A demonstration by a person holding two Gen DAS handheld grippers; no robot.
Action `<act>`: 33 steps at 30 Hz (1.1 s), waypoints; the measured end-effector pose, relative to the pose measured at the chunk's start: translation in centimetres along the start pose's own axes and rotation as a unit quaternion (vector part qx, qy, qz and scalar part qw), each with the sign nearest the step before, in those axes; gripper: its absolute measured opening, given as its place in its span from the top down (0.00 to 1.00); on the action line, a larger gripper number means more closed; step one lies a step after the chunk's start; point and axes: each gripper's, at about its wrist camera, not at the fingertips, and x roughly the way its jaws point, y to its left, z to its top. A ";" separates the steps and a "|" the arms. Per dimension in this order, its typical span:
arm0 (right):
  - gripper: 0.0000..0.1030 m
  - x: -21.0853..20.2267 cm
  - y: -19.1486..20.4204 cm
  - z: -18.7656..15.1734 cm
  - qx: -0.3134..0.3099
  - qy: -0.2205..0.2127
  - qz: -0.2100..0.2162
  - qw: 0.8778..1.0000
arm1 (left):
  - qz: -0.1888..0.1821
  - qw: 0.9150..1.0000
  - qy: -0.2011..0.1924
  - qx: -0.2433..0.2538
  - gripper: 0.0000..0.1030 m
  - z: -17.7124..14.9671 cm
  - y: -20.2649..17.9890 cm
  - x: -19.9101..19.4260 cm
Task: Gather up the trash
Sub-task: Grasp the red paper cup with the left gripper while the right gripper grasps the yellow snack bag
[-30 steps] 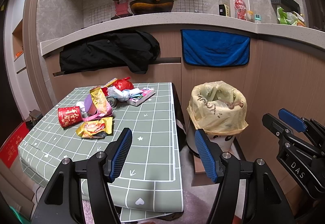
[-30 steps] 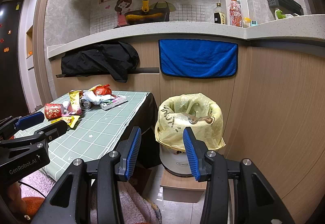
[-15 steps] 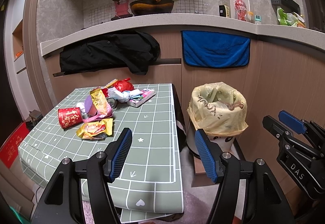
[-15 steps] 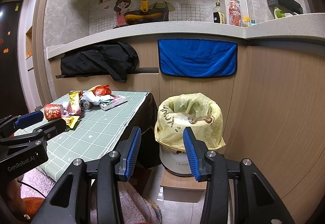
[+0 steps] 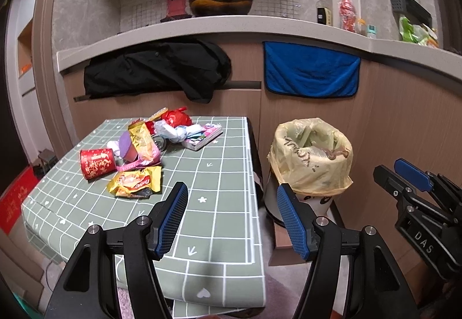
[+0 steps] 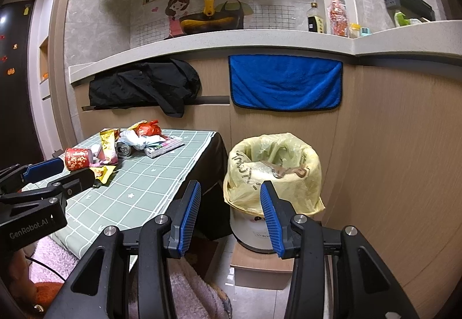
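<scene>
The left gripper (image 5: 231, 203) is being held wide open above the table's (image 5: 219, 174) near edge, nothing between its fingers. The right gripper (image 6: 229, 203) is being held wide open, empty, before the bin (image 6: 274, 174). Trash (image 5: 144, 145) is lying piled at the table's far left.

Glossy foil wrappers (image 5: 135, 181) lie on matt cloth table cover (image 5: 219, 212); crinkly plastic bin liner (image 5: 310, 157).
</scene>
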 end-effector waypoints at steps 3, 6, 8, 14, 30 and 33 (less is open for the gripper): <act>0.60 1.2 0.5 0.9 -0.010 0.000 0.012 1.000 | 0.010 1.000 0.004 -0.009 0.37 0.6 1.6 0.9; 0.60 2.7 1.3 2.0 -0.018 0.002 0.030 0.999 | 0.023 0.999 0.004 -0.023 0.37 1.0 4.1 1.9; 0.60 3.9 2.0 2.8 -0.026 0.005 0.041 0.999 | 0.033 0.999 0.005 -0.038 0.37 1.3 6.0 2.6; 0.60 8.3 4.7 4.9 -0.037 0.022 0.079 0.996 | 0.060 0.992 -0.003 -0.107 0.42 1.5 14.1 4.6; 0.61 18.7 15.6 5.7 -0.110 0.088 0.178 0.974 | 0.066 0.966 0.041 -0.246 0.48 1.1 32.0 12.8; 0.61 19.6 16.9 5.4 -0.125 0.097 0.193 0.968 | 0.058 0.959 0.065 -0.268 0.54 0.6 33.4 15.1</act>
